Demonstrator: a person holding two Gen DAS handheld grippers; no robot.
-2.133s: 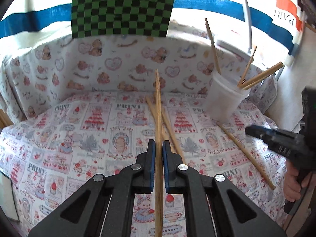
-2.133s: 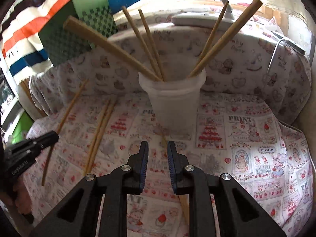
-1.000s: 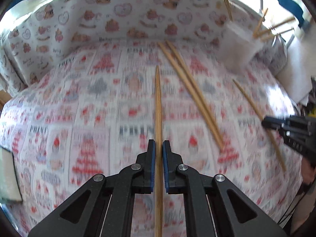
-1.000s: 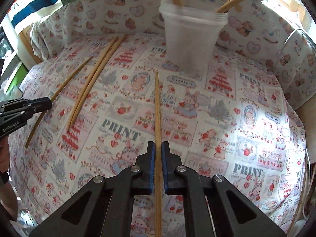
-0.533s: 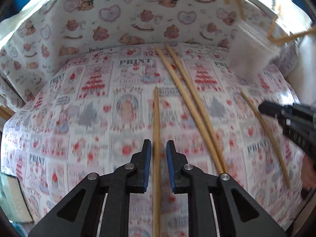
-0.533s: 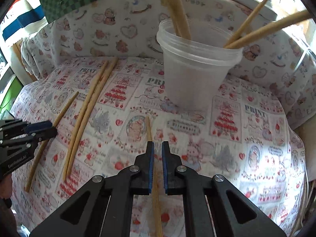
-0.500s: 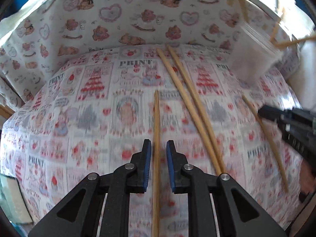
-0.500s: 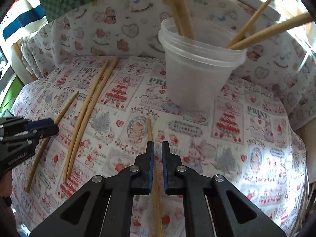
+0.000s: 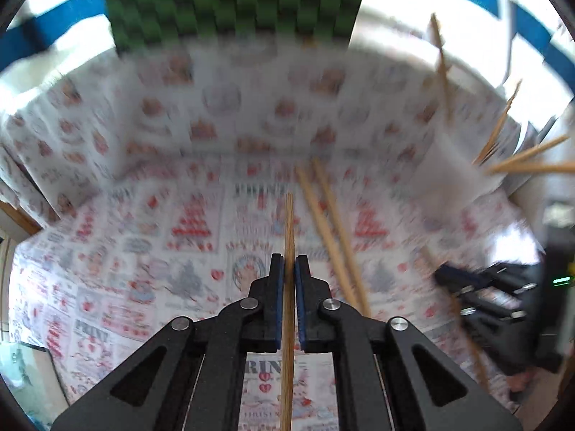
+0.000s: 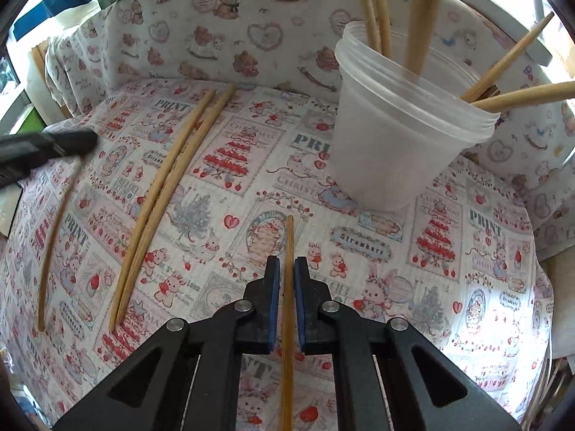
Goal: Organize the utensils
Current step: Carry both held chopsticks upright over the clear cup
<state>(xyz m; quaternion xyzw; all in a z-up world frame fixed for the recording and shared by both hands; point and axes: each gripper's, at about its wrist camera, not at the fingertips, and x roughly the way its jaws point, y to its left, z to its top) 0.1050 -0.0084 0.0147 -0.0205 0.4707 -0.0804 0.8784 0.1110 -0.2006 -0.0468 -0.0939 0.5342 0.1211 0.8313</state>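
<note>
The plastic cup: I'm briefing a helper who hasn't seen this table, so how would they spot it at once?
On the printed tablecloth, look toward the far right, near the raised cloth backdrop. The plastic cup stands there upright, translucent white with a ridged rim. It alone holds chopsticks standing up; the loose pair lies flat.

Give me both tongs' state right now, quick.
Left tongs: just closed again, shut on a chopstick.
Right tongs: shut on a second chopstick.
</note>
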